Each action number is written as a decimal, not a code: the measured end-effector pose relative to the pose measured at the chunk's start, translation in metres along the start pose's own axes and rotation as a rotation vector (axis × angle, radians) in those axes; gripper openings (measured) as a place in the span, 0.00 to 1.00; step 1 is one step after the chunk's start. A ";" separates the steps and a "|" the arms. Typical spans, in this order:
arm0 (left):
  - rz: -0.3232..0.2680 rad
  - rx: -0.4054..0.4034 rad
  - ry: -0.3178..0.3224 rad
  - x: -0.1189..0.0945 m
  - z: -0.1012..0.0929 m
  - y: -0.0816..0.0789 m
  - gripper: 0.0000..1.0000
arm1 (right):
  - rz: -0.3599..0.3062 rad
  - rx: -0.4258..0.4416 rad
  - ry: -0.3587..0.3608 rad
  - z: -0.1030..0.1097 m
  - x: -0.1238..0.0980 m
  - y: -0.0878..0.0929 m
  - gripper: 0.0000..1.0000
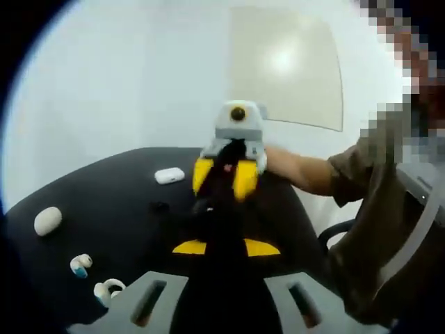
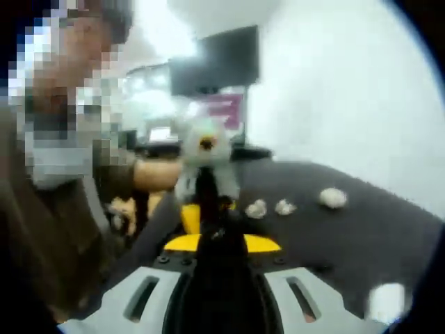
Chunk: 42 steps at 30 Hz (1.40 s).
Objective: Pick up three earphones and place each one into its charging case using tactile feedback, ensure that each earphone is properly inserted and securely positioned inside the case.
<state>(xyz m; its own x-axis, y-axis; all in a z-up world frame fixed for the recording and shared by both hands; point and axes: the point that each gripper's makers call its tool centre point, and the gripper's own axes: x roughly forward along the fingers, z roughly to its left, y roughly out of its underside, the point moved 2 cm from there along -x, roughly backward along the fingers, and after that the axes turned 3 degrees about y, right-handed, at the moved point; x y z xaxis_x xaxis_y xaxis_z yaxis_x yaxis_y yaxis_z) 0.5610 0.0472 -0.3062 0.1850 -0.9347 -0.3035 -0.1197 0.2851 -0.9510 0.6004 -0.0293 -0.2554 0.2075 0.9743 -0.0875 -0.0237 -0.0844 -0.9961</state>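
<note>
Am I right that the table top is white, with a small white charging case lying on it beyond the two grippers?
Not quite: the table top is black, not white; the wall behind it is white. The left gripper view shows this. The rest stands: a small white charging case lies on it, beyond where the right gripper meets the left gripper.

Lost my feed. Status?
Left gripper, right gripper facing, jaw state unclear. Earphones loose on black table. White case shut. Nothing blocking.
</note>
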 end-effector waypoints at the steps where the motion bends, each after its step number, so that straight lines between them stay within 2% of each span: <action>1: 0.001 -0.001 0.001 0.000 0.000 0.000 0.14 | 0.018 0.032 0.058 -0.012 -0.006 0.000 0.20; 3: 0.001 -0.002 0.002 -0.001 0.000 0.001 0.14 | 0.077 0.061 0.185 -0.036 -0.014 0.007 0.20; 4: 0.002 -0.003 0.002 -0.001 -0.001 0.001 0.14 | 0.106 0.061 0.223 -0.042 -0.014 0.011 0.20; 6: 0.002 0.000 0.003 -0.001 -0.001 0.002 0.14 | 0.207 0.046 0.270 -0.046 -0.009 0.029 0.20; 9: 0.002 0.007 0.004 -0.001 -0.001 0.002 0.14 | 0.271 -0.026 0.306 -0.047 0.006 0.039 0.20; 11: 0.002 0.013 0.002 -0.001 -0.001 0.003 0.14 | 0.305 -0.079 0.300 -0.045 0.016 0.042 0.20; 14: 0.003 0.017 0.001 -0.001 -0.002 0.003 0.14 | 0.363 -0.111 0.315 -0.046 0.025 0.049 0.20; 17: 0.005 0.017 0.003 0.000 -0.002 0.003 0.14 | 0.416 -0.131 0.336 -0.048 0.029 0.057 0.12; 20: 0.005 0.019 0.005 0.000 -0.002 0.004 0.14 | 0.399 -0.114 0.348 -0.043 0.027 0.052 0.12; 23: 0.007 0.024 0.005 0.000 -0.002 0.004 0.14 | 0.429 -0.098 0.356 -0.034 0.016 0.049 0.12; 25: 0.008 0.028 0.003 0.000 -0.003 0.004 0.14 | 0.450 -0.039 0.378 -0.025 0.005 0.048 0.12; 28: 0.008 0.033 0.001 0.001 -0.002 0.004 0.14 | 0.405 0.038 0.403 -0.014 -0.002 0.043 0.12; 32: 0.009 0.036 -0.003 0.001 -0.002 0.004 0.14 | 0.384 0.121 0.395 0.000 -0.005 0.047 0.12; 37: 0.009 0.032 -0.004 0.001 -0.001 0.003 0.14 | 0.392 0.194 0.456 -0.003 -0.007 0.056 0.12; 40: 0.009 0.031 -0.004 0.001 0.000 0.003 0.14 | 0.380 0.191 0.464 -0.004 -0.004 0.057 0.16; 42: 0.008 0.031 -0.004 0.001 0.000 0.003 0.14 | 0.370 0.157 0.431 -0.002 -0.004 0.052 0.20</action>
<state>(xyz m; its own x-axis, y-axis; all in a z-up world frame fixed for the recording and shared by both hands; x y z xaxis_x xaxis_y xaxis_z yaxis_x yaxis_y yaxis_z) 0.5610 0.0476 -0.3095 0.1881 -0.9314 -0.3116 -0.0908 0.2994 -0.9498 0.6001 -0.0382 -0.3066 0.5362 0.7103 -0.4561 -0.3079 -0.3386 -0.8891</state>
